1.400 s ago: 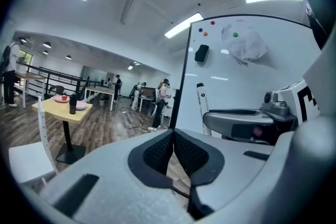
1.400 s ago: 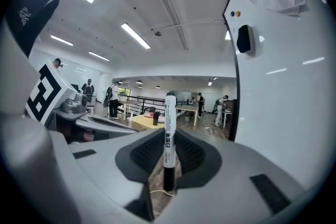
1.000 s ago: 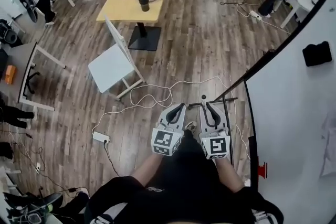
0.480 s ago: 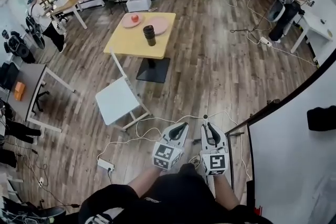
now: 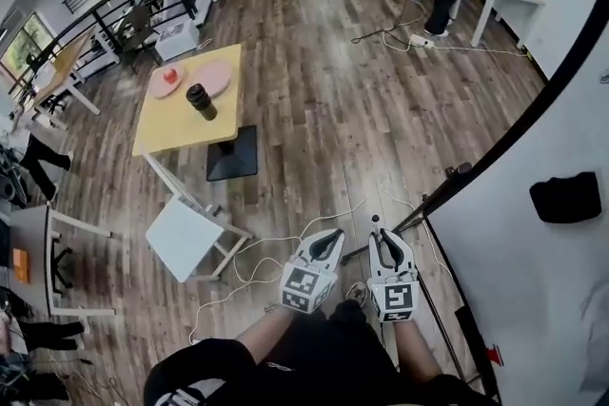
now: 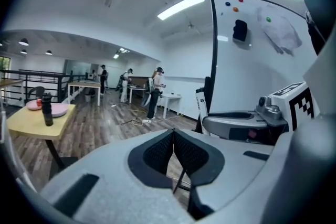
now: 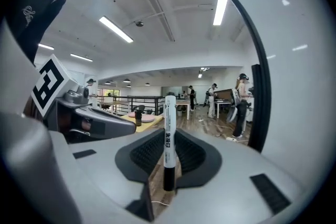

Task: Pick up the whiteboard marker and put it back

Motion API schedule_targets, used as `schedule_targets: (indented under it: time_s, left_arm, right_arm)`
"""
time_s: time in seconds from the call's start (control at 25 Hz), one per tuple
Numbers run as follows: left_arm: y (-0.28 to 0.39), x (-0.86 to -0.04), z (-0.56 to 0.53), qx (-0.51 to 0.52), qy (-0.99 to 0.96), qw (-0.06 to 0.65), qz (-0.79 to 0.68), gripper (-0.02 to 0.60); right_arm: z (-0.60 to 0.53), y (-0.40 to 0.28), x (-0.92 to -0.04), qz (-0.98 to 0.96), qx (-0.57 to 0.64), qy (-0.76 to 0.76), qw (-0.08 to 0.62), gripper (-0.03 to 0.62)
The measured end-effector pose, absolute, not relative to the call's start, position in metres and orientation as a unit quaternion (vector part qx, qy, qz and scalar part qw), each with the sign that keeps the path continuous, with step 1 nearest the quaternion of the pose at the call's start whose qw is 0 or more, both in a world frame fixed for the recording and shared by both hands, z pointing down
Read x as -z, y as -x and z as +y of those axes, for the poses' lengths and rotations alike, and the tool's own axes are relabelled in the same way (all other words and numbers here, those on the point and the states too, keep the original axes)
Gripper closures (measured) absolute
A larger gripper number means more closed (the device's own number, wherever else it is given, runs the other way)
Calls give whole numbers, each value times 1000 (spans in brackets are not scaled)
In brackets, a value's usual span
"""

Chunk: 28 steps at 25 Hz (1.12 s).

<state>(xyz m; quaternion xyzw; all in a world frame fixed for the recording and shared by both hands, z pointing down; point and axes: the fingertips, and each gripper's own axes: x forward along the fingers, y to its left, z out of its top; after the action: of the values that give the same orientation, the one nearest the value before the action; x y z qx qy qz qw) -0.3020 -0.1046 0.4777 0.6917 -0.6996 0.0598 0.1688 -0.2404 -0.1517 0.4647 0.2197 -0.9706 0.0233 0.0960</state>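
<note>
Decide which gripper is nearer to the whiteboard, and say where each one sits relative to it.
Right. The right gripper, holding the marker, is close beside the whiteboard; the left gripper is on its far side, farther from the board.

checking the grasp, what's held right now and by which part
The right gripper holds the whiteboard marker by its middle; the left gripper holds nothing.

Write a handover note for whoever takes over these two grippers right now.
Left gripper: shut, nothing in it.
Right gripper: shut on the marker, which stands upright between the pads.
The whiteboard stands close by on the person's right.
Done: marker picked up.
Left: put the marker back. These views do not show where it belongs.
</note>
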Motion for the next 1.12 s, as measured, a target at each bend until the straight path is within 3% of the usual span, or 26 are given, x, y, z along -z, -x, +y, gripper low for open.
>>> schedule_targets:
  time_s: [0.28,0.64,1.12]
  left_arm:
    - [259,-483,-161,-85,-807,142,-567,574]
    - [209,-491,-146,-80,-897,149,-408,574]
    - [18,-503,-95,-100,-965,119,-209,574]
  right_arm:
    - [-179,182,-470,-915,-29,-390,96,537]
    - [-132,129,-478,-819,-48,-562,102,537]
    - [-43,-47,-489,-667,-70,-735,96,537]
